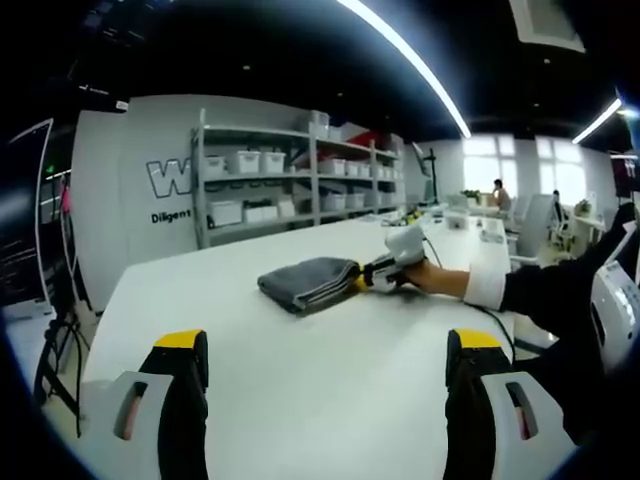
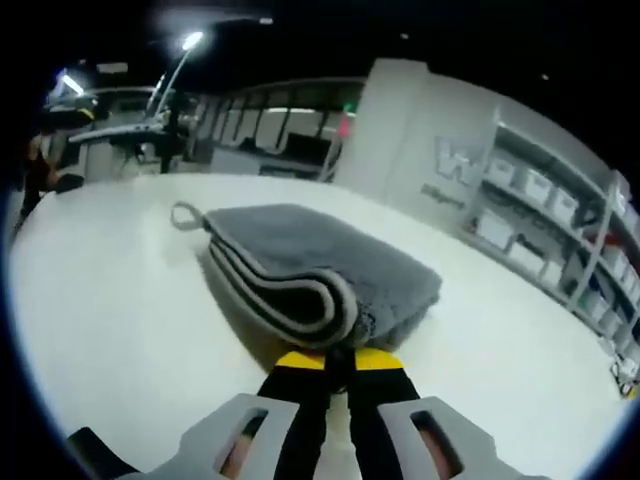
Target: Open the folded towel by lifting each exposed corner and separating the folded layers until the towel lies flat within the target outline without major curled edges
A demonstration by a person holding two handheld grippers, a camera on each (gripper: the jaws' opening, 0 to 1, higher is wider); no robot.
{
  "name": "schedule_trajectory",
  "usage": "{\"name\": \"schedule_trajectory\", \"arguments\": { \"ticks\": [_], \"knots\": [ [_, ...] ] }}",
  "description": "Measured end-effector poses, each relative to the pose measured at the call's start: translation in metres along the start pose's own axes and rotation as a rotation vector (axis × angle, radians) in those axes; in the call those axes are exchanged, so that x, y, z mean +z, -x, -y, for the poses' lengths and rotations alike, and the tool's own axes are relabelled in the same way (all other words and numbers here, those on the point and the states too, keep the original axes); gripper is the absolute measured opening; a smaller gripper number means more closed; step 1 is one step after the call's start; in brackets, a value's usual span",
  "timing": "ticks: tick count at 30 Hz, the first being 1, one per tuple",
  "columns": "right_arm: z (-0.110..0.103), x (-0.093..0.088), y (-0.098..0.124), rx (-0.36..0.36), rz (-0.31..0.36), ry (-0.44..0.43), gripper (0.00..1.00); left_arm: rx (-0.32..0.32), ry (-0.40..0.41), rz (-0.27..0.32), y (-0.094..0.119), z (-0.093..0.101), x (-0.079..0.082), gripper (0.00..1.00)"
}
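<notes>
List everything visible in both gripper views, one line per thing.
Folded grey terry towel: one, grey with pale edging, mid-table.
Towel hanging loop: one, grey, at a far corner.
White table: one, under the towel.
Metal shelving unit: one, grey, white bins, by the wall.
Seated person: one, far by the windows.
Left gripper: jaws apart, yellow-tipped, off the towel.
Right gripper: jaws together at the towel's near edge.

You had a wide white counter in front of you, smooth and matte. A folded grey towel lay directly on it, well in from the edges, its layered fold with a pale border facing your right gripper view and a small hanging loop resting on the surface.
</notes>
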State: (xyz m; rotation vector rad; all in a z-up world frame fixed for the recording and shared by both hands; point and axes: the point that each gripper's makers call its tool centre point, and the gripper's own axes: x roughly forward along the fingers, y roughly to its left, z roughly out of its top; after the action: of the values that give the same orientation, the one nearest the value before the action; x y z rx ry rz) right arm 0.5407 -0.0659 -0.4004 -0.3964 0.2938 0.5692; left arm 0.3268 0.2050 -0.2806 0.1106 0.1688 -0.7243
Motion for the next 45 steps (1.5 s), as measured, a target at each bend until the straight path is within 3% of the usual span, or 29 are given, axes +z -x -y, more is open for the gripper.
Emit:
{"name": "schedule_trajectory", "arguments": {
  "ticks": [8,12,22,45],
  "knots": [
    [-0.004,0.000,0.004,0.072,0.025,-0.051,0.00,0.002,-0.002,-0.001,-0.004,0.004,0.000,0.97],
    [-0.005,0.000,0.005,0.078,0.022,-0.026,0.00,-0.004,-0.006,0.000,-0.007,0.008,0.001,0.97],
    [-0.005,0.001,0.007,0.146,0.057,-0.108,0.00,-0.004,-0.006,-0.005,-0.013,0.013,0.000,0.97],
    [-0.030,0.010,0.006,0.201,0.069,-0.067,0.00,0.000,-0.005,-0.006,-0.008,0.007,-0.003,0.97]
  ]
}}
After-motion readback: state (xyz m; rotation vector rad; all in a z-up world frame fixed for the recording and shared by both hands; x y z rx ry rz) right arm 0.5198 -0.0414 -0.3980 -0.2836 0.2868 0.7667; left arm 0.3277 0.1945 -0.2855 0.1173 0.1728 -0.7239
